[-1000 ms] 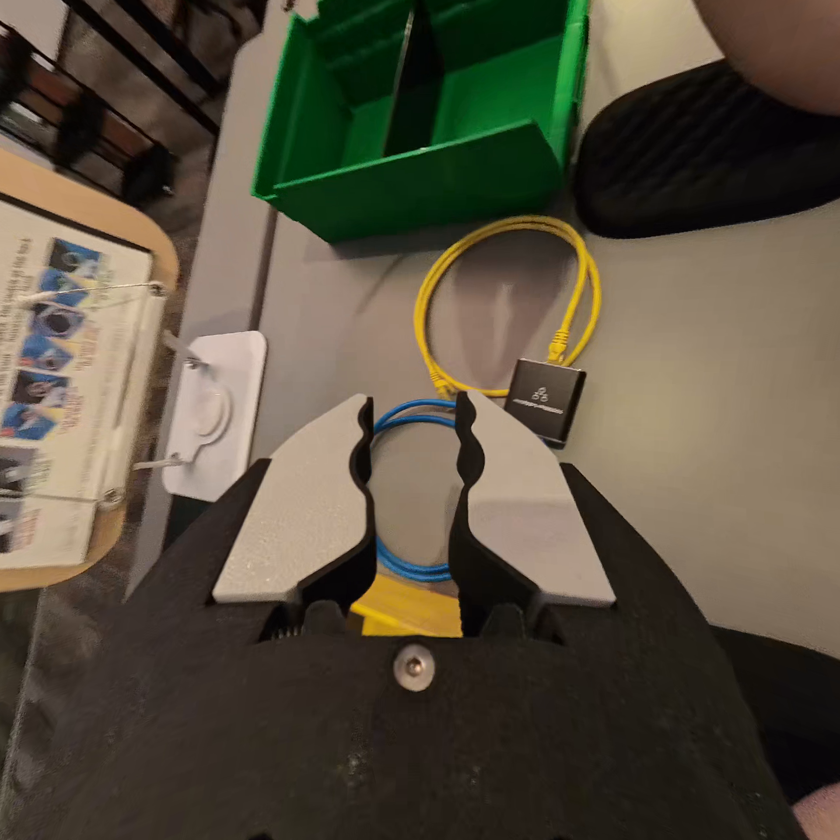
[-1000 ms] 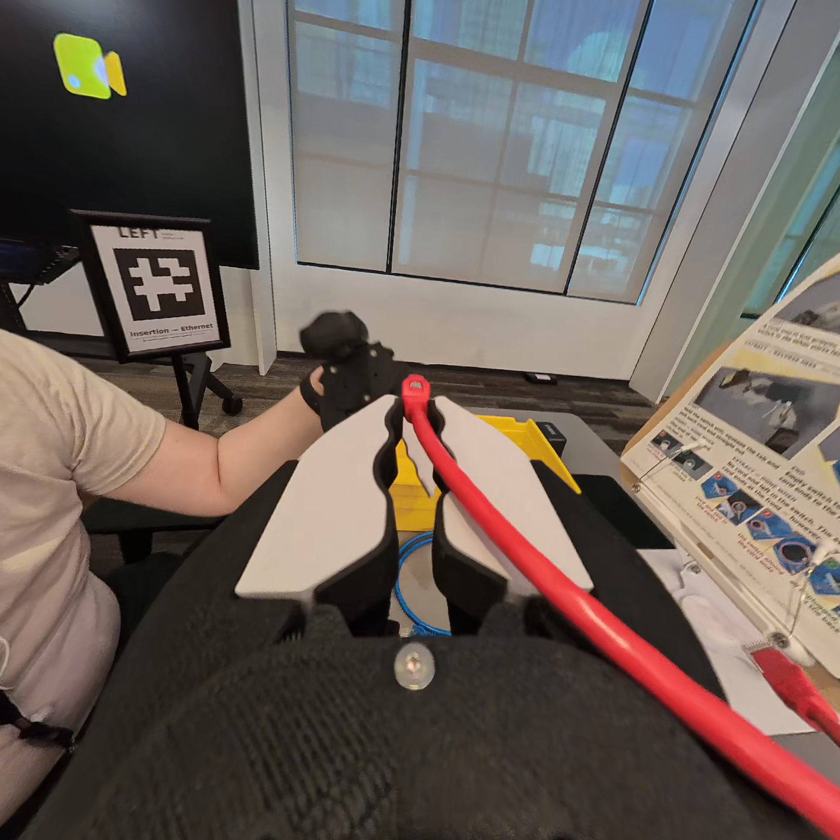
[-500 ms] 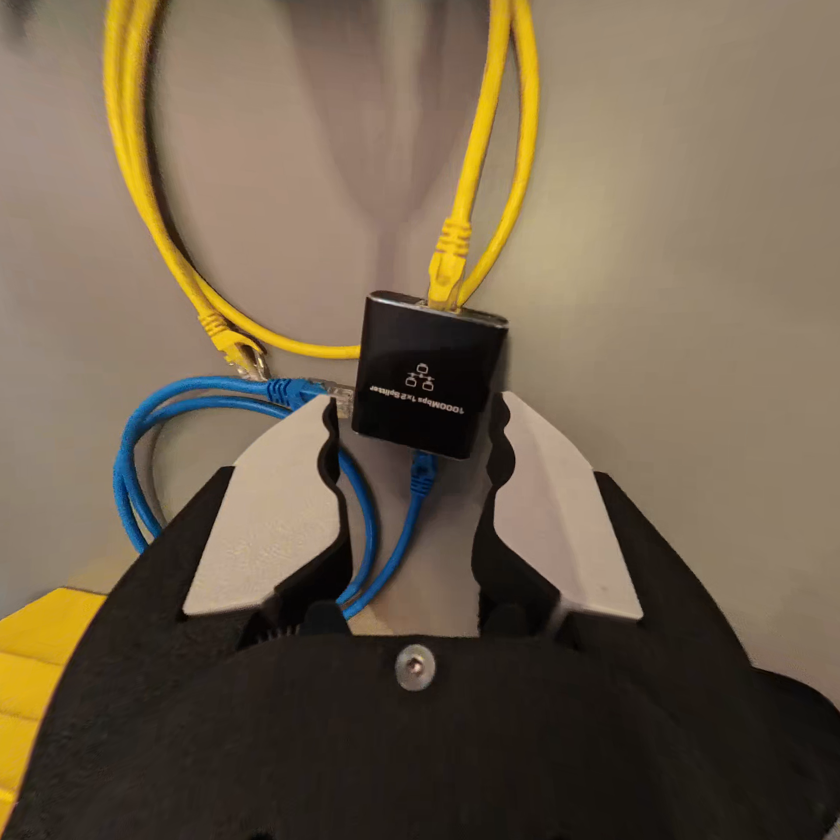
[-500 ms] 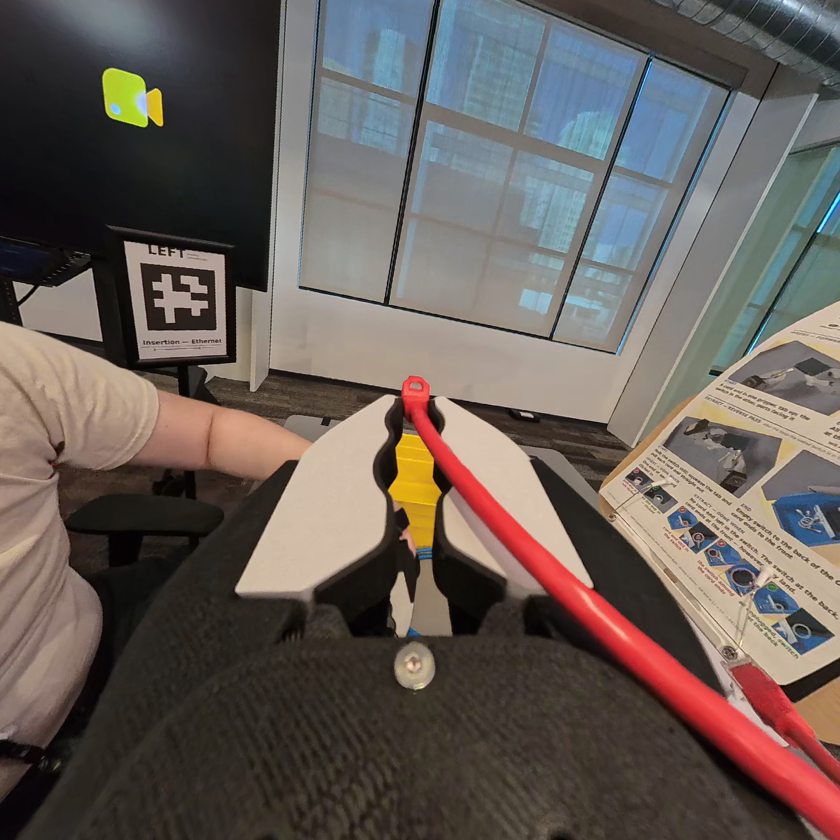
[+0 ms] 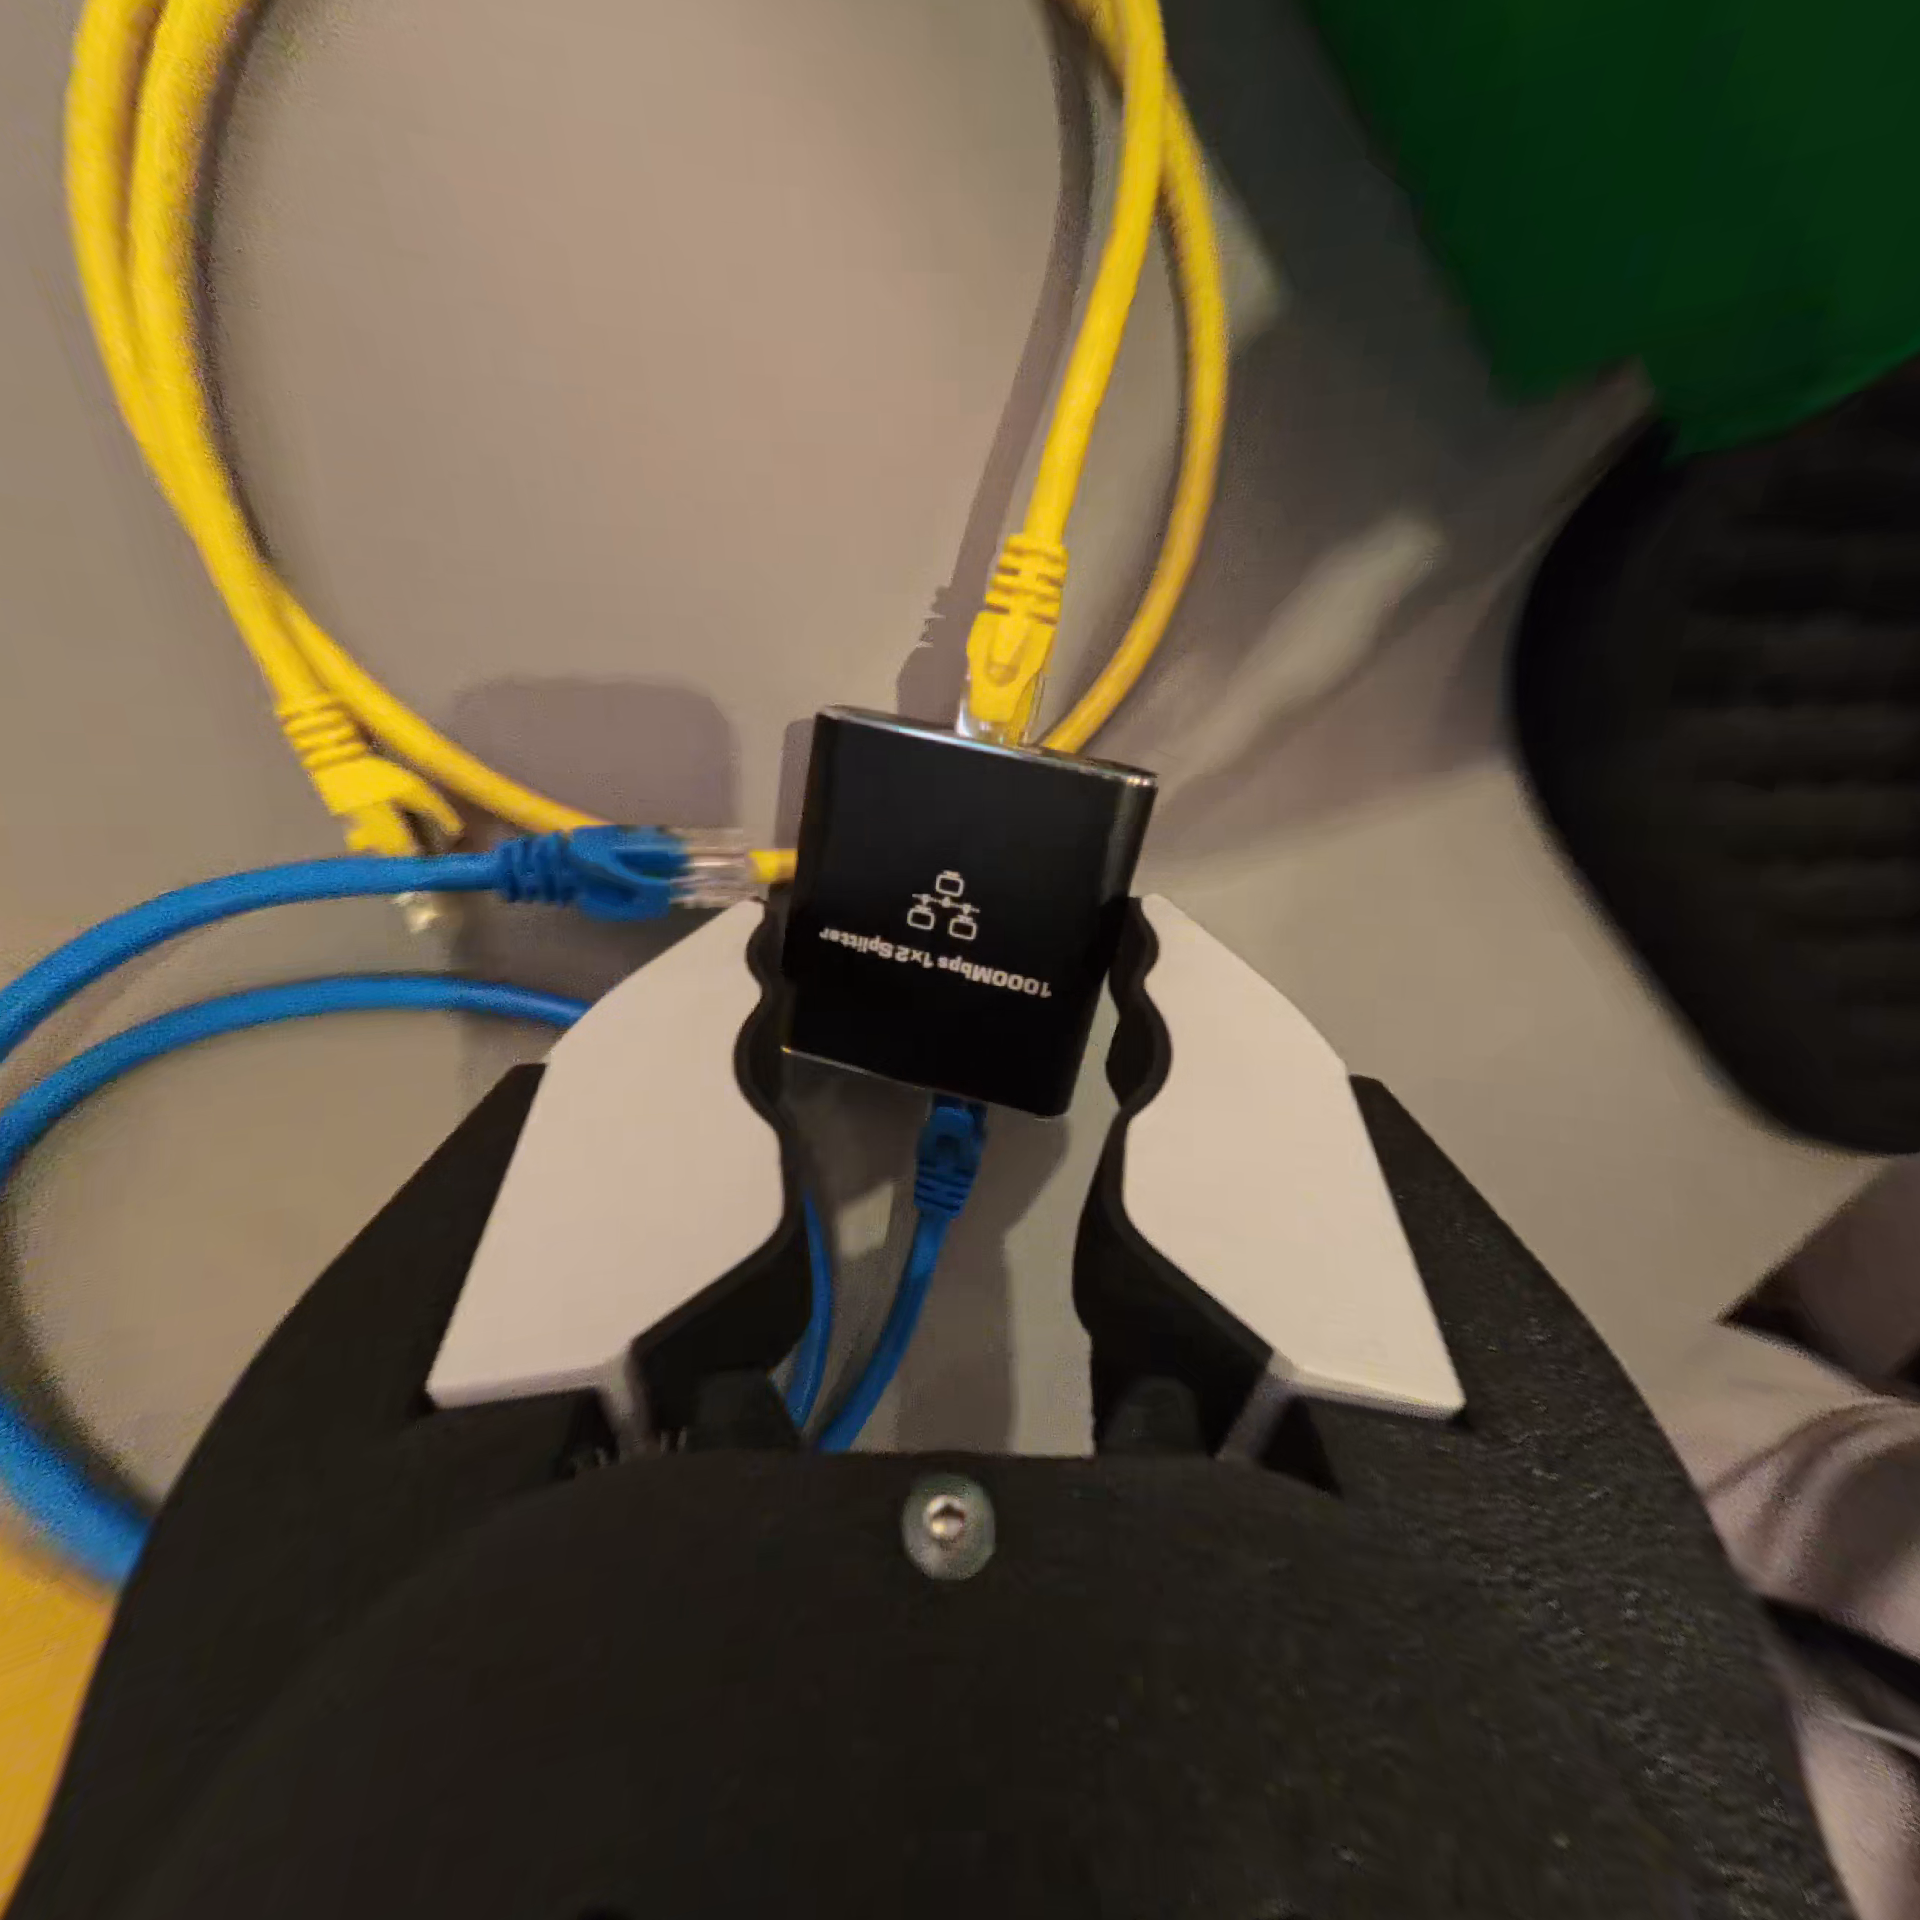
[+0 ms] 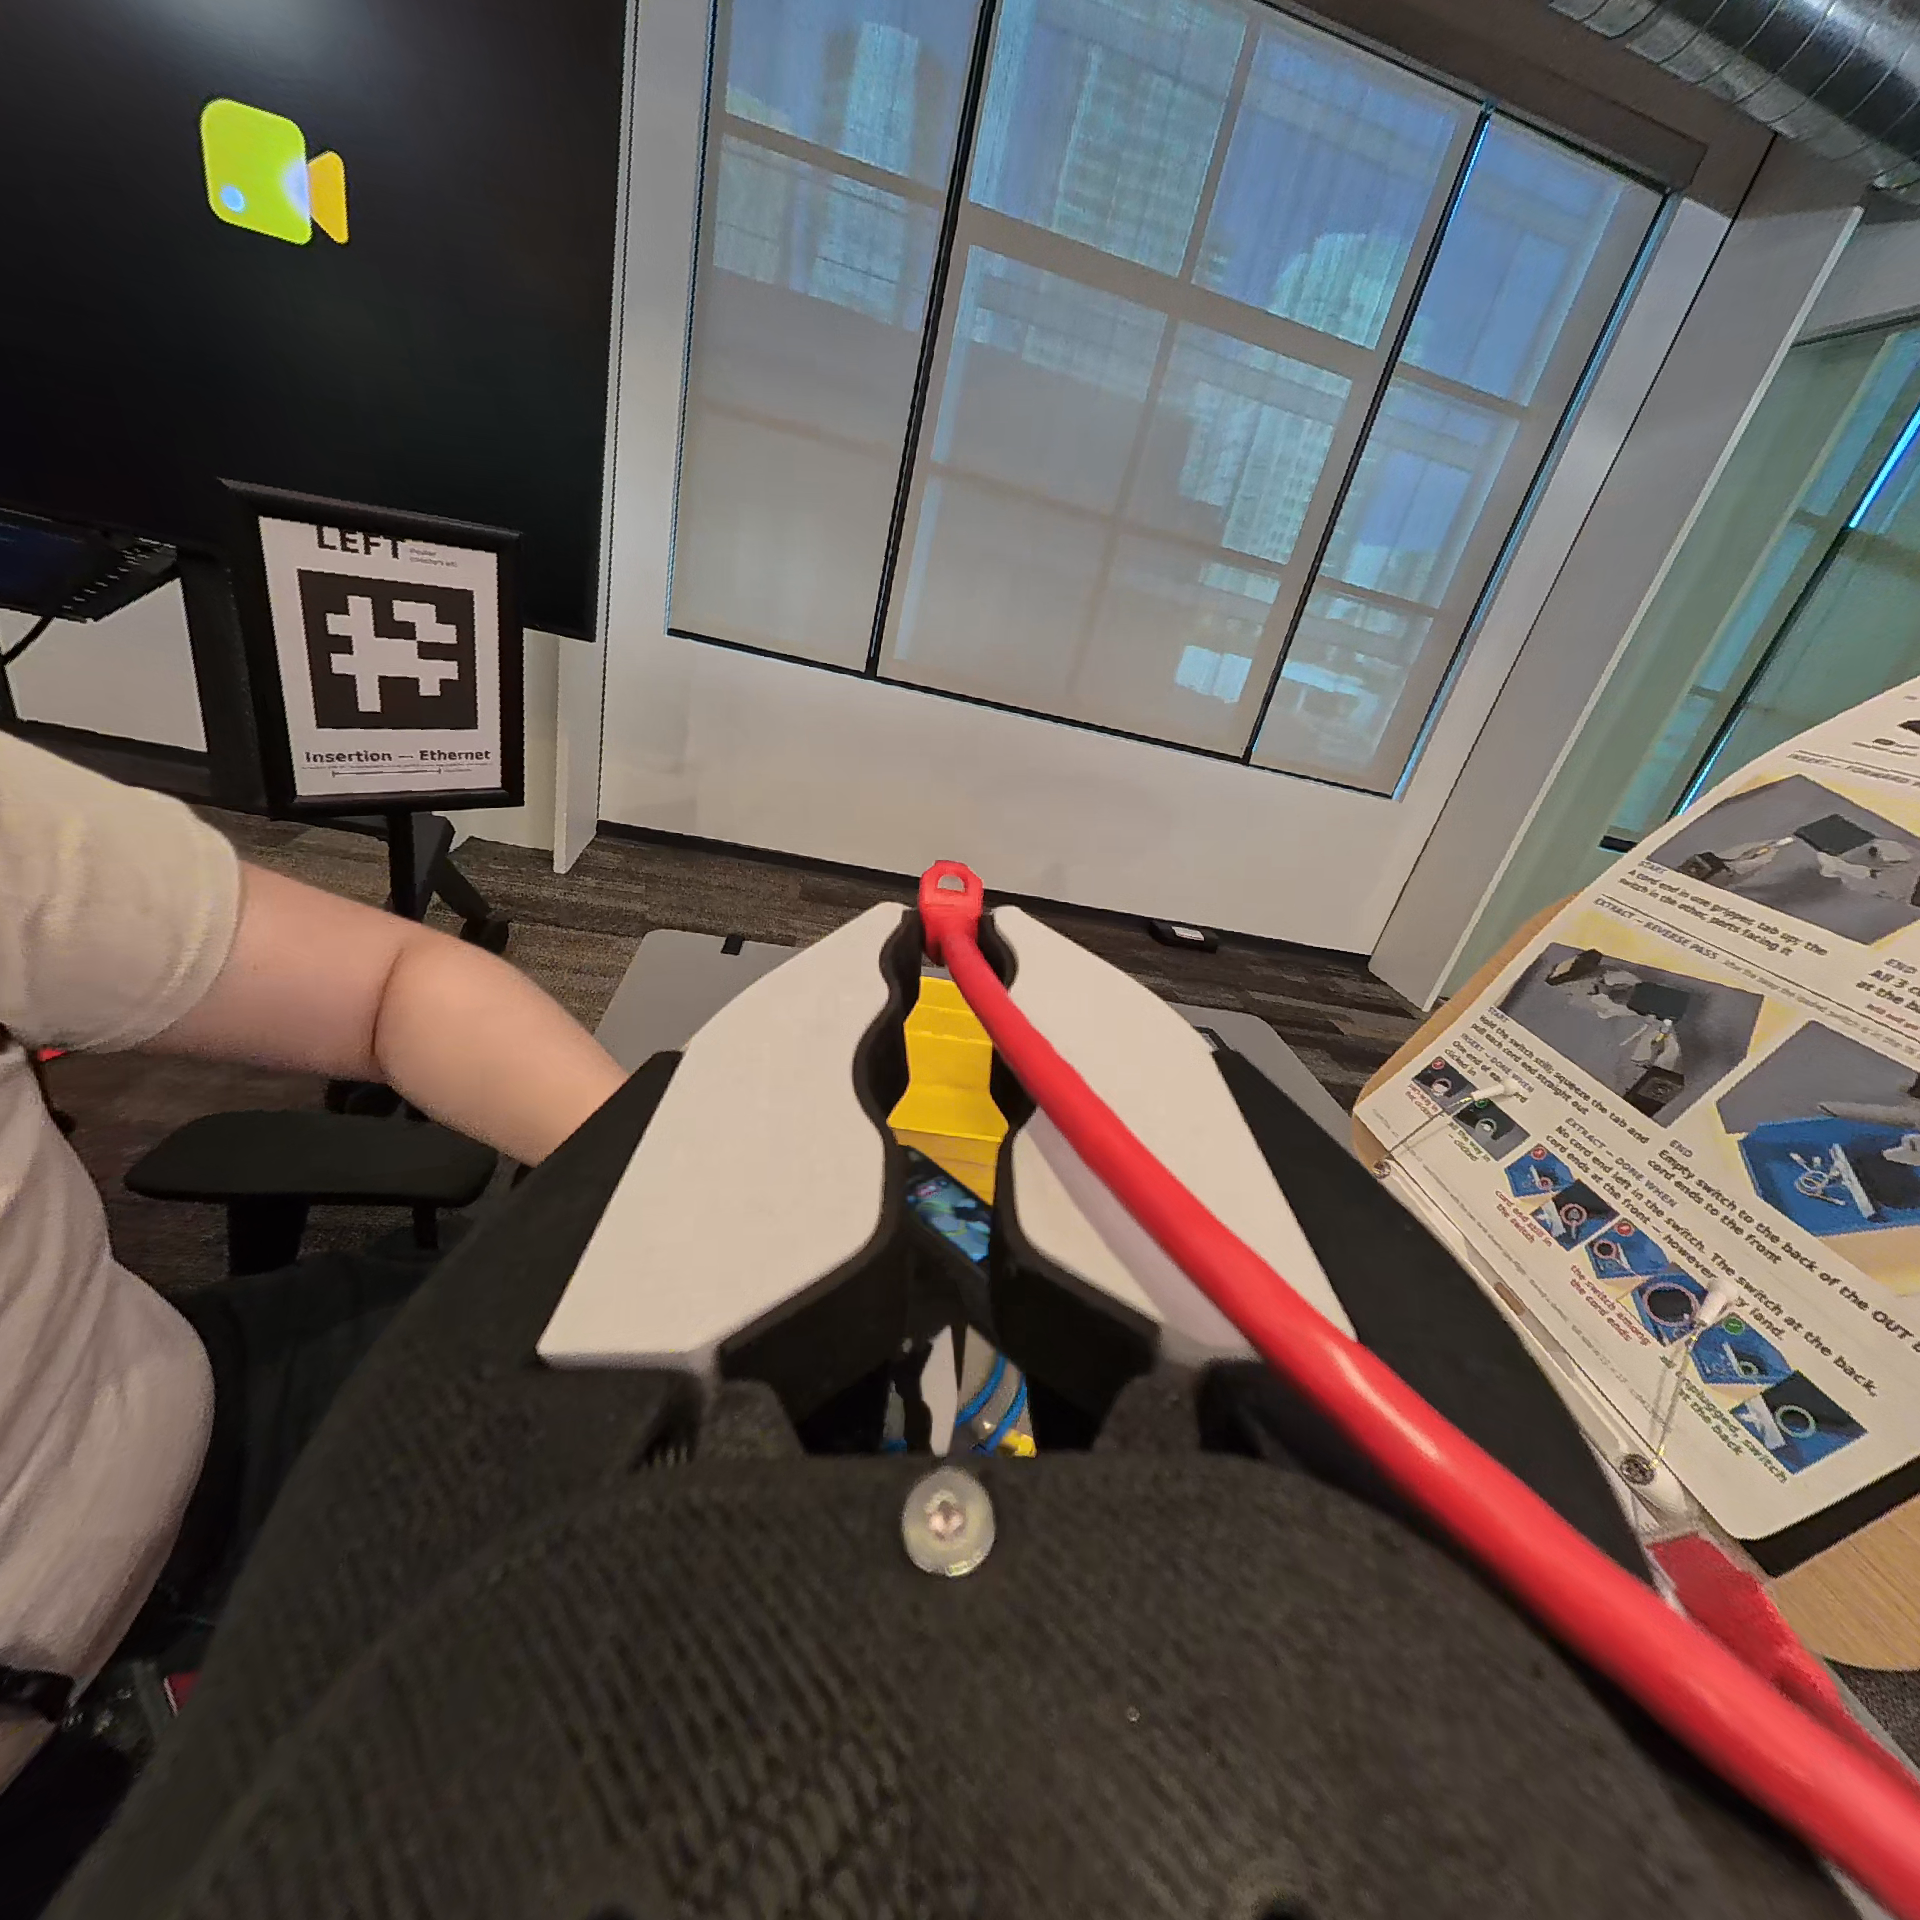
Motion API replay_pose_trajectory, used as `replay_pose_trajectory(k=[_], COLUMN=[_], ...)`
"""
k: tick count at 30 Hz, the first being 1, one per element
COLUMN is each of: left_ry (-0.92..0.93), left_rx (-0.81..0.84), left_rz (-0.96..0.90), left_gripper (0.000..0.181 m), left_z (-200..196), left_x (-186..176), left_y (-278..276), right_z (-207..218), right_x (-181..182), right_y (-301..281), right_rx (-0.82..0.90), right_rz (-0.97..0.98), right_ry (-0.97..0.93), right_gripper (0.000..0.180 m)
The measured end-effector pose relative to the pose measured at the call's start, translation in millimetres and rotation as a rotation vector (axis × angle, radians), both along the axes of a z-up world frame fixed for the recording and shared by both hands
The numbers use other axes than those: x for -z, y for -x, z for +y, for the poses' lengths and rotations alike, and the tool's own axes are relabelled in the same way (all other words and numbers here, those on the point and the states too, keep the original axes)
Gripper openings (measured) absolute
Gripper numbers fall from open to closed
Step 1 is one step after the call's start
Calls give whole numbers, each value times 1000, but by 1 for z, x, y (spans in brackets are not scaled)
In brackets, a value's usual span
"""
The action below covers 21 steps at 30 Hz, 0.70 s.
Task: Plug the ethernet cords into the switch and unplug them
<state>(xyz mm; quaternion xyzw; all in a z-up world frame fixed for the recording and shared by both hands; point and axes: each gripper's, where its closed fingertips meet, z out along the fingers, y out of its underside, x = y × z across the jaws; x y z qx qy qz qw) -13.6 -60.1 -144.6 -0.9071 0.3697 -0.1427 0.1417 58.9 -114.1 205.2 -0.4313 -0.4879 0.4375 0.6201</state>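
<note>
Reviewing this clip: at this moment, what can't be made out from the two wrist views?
- Left wrist view: whether the left gripper has closed on the black switch; the fingers flank it closely, but contact is unclear.
- Left wrist view: the switch's port faces are turned away, so free ports are hidden.
- Right wrist view: the red cord pinched in the right gripper shows only the rear of its tip; plug orientation is hidden.
- Right wrist view: the gripper body hides the switch.

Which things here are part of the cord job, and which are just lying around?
In the job:
- switch, between the left gripper fingers
- yellow cord, one end plugged in
- blue cord, one end plugged in
- red cord, clamped in the right gripper

Lying about:
- green bin
- instruction board
- framed sign
</note>
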Motion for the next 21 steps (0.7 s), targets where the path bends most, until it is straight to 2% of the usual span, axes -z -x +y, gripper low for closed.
replay_pose_trajectory(k=[3,5,8,13,16,18,21], left_ry=[125,184,140,31,-47,-41,16], left_rx=[19,53,137,260,260,219,233], left_rz=[-177,-225,-140,182,323,235,102], left_gripper=[50,52,48,46,48,34,38], left_z=[-7,-15,-29,-67,-71,-76,-91], left_x=[-15,-28,-33,-2,12,11,10], left_y=[-24,-22,12,84,107,96,71], right_z=[-2,-2,-3,-3,-2,-2,-2], right_x=[1,3,3,0,0,2,4], right_y=[3,5,4,1,1,3,7], right_rx=[-4,-4,-1,-4,4,6,12], right_rz=[-9,-19,-22,-4,-7,-16,-31], right_ry=[-4,-3,-11,-26,-25,-23,-18], right_gripper=[11,12,12,11,11,11,11])
